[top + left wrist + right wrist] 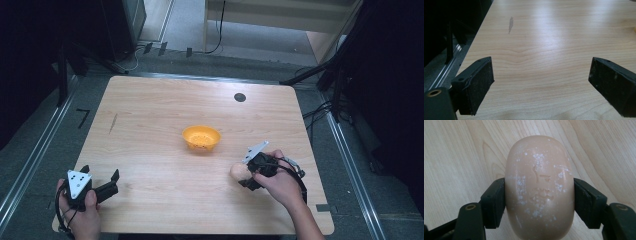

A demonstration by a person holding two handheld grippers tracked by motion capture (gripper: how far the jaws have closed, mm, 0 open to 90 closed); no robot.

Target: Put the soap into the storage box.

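A peach-coloured oval bar of soap (540,187) with white flecks and a stamped mark sits between the jaws of my right gripper (539,200), which is shut on its two long sides. In the high view the soap (239,171) pokes out to the left of the right gripper (248,175), low over the table's right front area. An orange bowl (201,138) stands at the table's middle. My left gripper (101,176) rests at the front left corner, jaws wide open over bare wood (541,75), holding nothing.
The light wooden table (150,110) has a dark round hole (240,97) near its back edge and a grey streak (510,24) at its left. Dark metal rails and cables run along the floor on both sides.
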